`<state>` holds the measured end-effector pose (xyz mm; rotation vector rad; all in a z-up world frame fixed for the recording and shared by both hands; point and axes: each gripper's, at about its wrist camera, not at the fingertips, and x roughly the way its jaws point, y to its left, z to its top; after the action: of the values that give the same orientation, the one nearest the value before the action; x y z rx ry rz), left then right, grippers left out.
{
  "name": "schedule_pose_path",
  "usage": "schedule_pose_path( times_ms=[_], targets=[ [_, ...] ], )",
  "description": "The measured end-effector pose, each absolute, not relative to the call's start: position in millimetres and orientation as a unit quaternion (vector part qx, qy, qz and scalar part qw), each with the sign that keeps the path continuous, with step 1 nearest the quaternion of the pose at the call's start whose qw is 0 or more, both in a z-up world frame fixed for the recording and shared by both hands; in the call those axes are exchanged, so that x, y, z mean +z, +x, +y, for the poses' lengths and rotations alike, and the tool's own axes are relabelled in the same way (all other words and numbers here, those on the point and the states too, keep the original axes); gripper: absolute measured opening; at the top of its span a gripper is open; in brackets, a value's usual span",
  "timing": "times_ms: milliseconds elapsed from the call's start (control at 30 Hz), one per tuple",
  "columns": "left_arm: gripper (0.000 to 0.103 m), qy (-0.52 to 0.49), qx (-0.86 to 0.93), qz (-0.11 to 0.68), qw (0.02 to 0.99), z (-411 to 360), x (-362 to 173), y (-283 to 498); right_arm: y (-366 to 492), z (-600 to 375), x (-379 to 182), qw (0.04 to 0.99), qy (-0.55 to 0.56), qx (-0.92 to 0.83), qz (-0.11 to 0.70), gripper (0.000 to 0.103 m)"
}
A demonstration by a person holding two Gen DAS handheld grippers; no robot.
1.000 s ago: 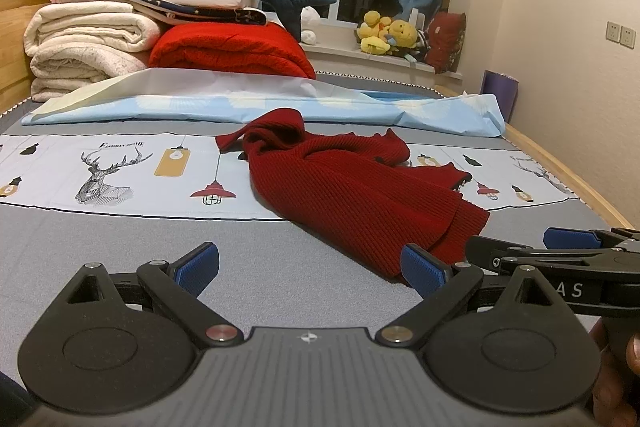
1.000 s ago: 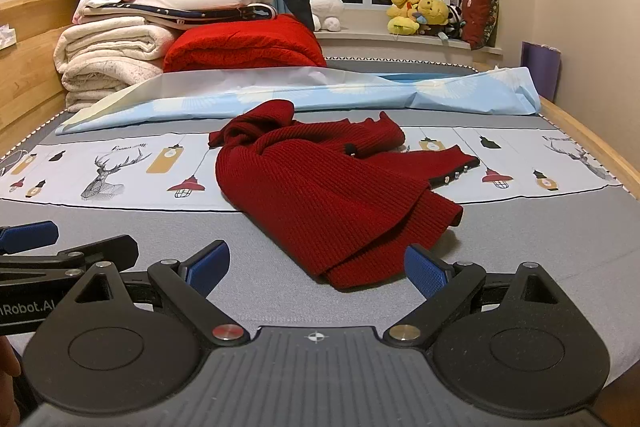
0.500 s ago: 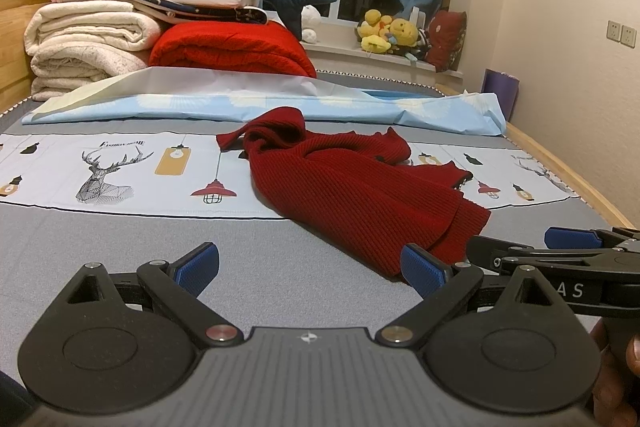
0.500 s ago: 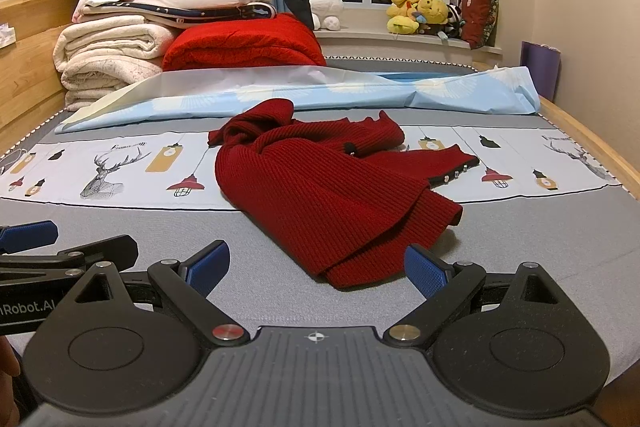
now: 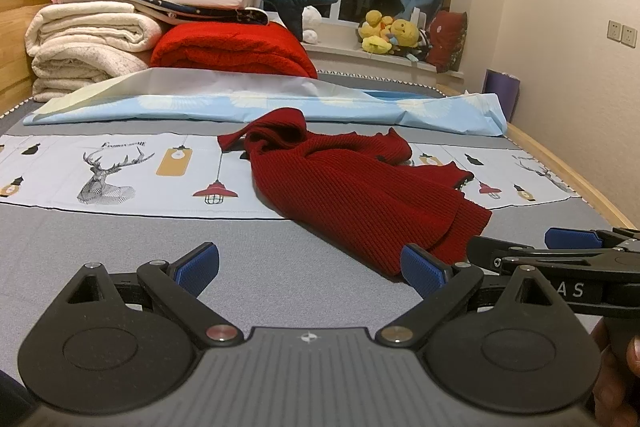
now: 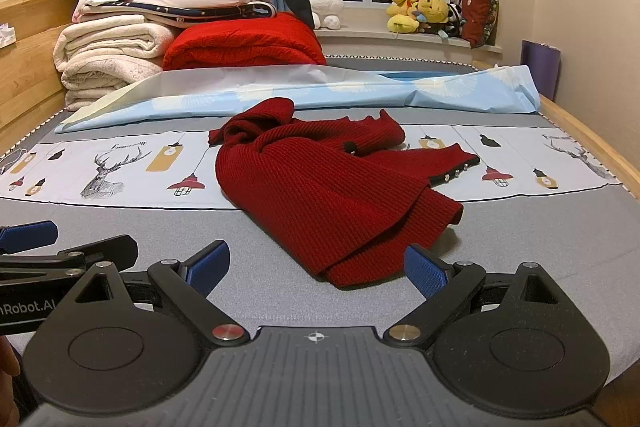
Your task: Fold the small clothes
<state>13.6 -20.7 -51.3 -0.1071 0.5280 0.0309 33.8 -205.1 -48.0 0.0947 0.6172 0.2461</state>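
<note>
On the bed a crumpled sweater waits, nothing folded yet; both my jaws spread, empty. Next I'd grab its hem.

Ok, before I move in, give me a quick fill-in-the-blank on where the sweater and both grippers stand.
1. The sweater on the bed is dark ____.
2. Both the left gripper and right gripper are ____.
3. The sweater lies crumpled, not yet ____.

Missing words: red; open; folded
</note>
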Motion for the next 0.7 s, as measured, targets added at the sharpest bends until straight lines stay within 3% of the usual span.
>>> schedule_pose_path(
  times_ms=[133, 167, 300, 367, 533, 700],
  targets=[
    [0.095, -0.046, 0.021, 0.245, 0.968, -15.3, -51.9, 9.5, 33.2, -209.0, -45.6, 0.948, 0.054, 0.115, 0.293, 0.094],
    [0.086, -0.041, 0.023, 0.244, 0.969, -13.6, -52.1, 9.0, 34.2, -213.5, -43.8, 0.95, 0.059, 0.11, 0.288, 0.092],
    [0.053, -0.039, 0.025, 0.263, 0.964, -4.8, -54.4, 14.6, 49.6, -240.8, -32.3, 0.954, 0.091, 0.109, 0.263, 0.06],
    [0.049, -0.044, 0.018, 0.282, 0.958, 1.6, -54.2, 22.7, 65.9, -257.7, -25.7, 0.957, 0.104, 0.106, 0.25, 0.05],
    [0.035, -0.045, 0.004, 0.302, 0.952, 18.9, -41.5, 55.7, 125.3, -288.1, -18.8, 0.963, 0.11, 0.078, 0.235, 0.049],
    [0.016, -0.039, -0.001, 0.317, 0.948, 40.3, -37.9, 116.4, 163.9, -310.8, -53.9, 0.953, 0.158, 0.047, 0.256, 0.049]
  ],
)
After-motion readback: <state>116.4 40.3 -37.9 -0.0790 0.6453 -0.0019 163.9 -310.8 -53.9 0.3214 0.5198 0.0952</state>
